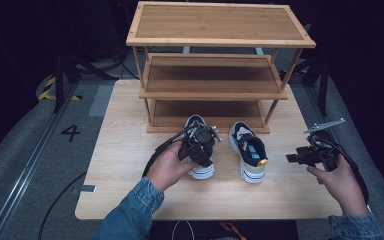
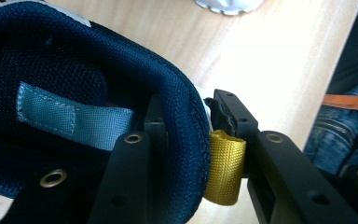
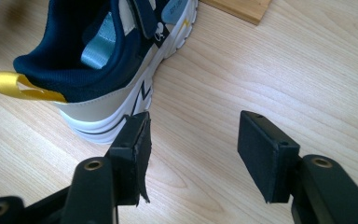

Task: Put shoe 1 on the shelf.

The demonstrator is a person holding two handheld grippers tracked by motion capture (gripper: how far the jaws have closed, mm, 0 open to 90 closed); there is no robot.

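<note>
High view: two navy-and-white shoes are seen on the table [image 1: 130, 190], in front of the bamboo shoe rack [image 1: 220, 40]. The left shoe [image 1: 202, 167] is taken at its heel by the left tool [image 1: 200, 147]; its toe points away toward the rack, long axis running front to back. The right shoe [image 1: 248, 152] lies just beside it, roughly parallel, toe toward the rack, yellow heel loop [image 1: 262, 162] facing the person. The right tool [image 1: 300, 157] is held off to the right, well apart from both shoes, pointing left.

Left gripper view: the left tool [image 2: 193, 140] is clenched on the left shoe's [image 2: 74, 70] padded heel collar, one jaw inside the opening, the other outside. A yellow pull loop [image 2: 223, 168] is caught between collar and outer jaw. A light blue tab [image 2: 70, 116] is seen inside the shoe.

Right gripper view: the right tool [image 3: 193, 140] is released, jaws spread with only bare table [image 3: 307, 60] between them. The right shoe [image 3: 116, 60] is seen ahead and to the left, heel nearest, toe pointing away, not touched by the pads.
</note>
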